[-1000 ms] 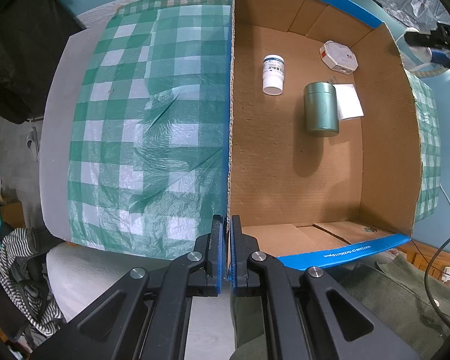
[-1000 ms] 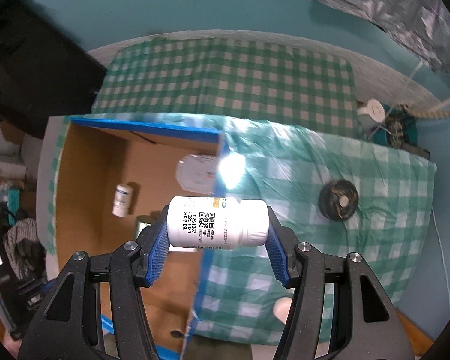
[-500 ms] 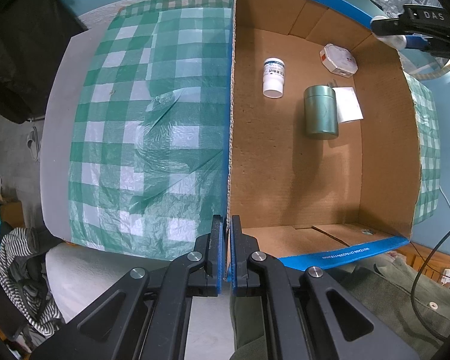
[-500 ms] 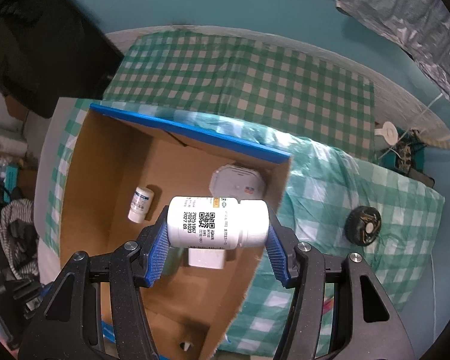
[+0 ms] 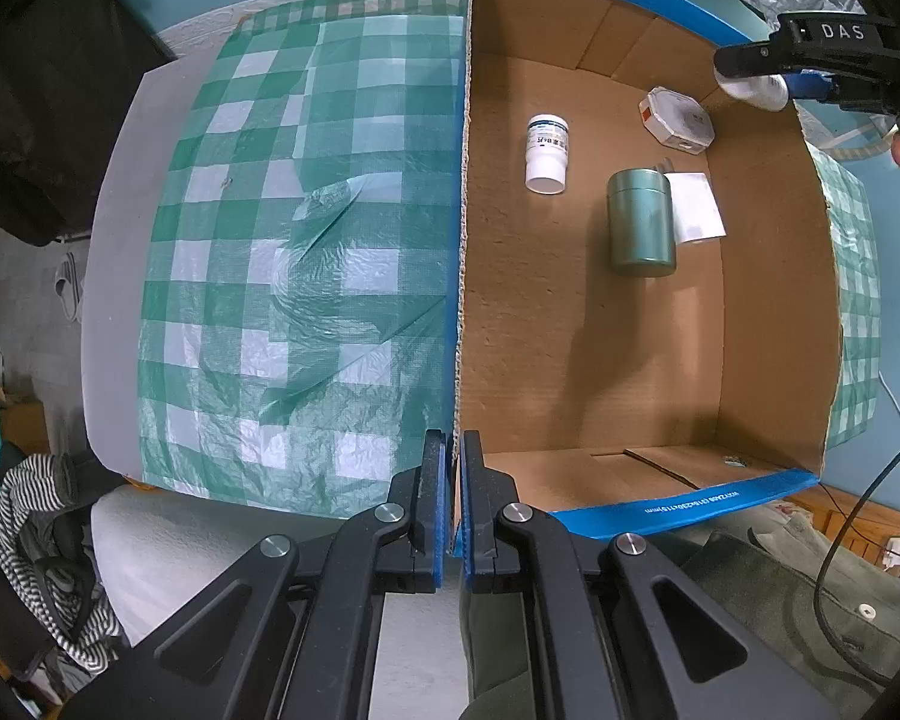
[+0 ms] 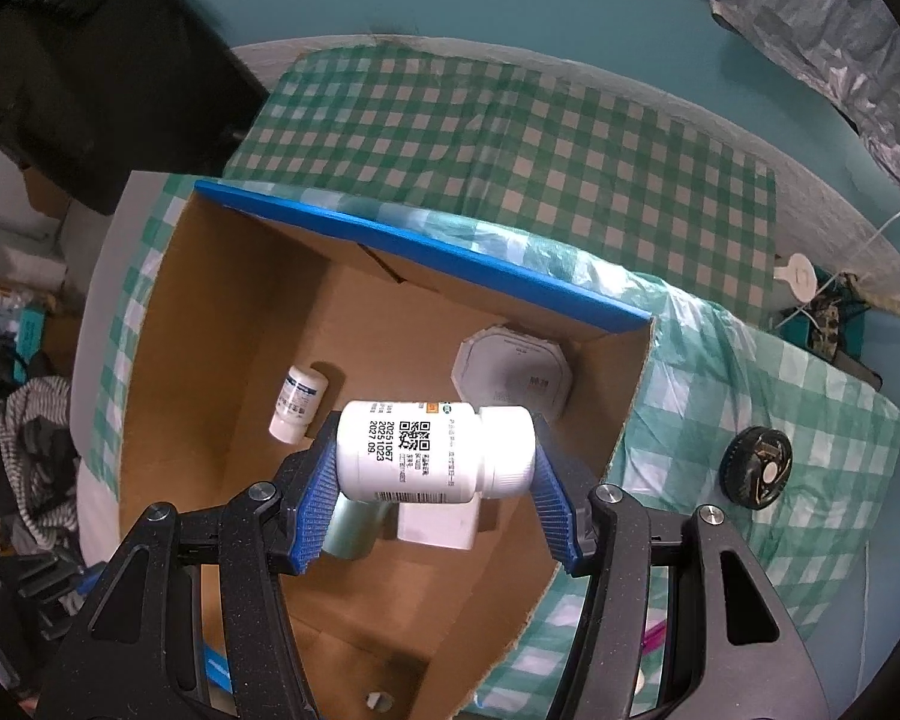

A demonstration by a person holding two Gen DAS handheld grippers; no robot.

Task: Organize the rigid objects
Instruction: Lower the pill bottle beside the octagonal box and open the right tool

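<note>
Left view: my left gripper [image 5: 453, 504] pinches the box [image 5: 461, 276] wall. Right view: my right gripper [image 6: 431, 477] clamps a white bottle [image 6: 435, 459] end to end above the box; light, stiff, probably slick, so grip the body.

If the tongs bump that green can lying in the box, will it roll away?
Probably yes. The green metal can lies on its side on the flat floor of the brown cardboard box, so a sideways nudge would likely roll it. It shouldn't go far: the flat white packet sits right beside it. It looks rigid, unlikely to dent.
</note>
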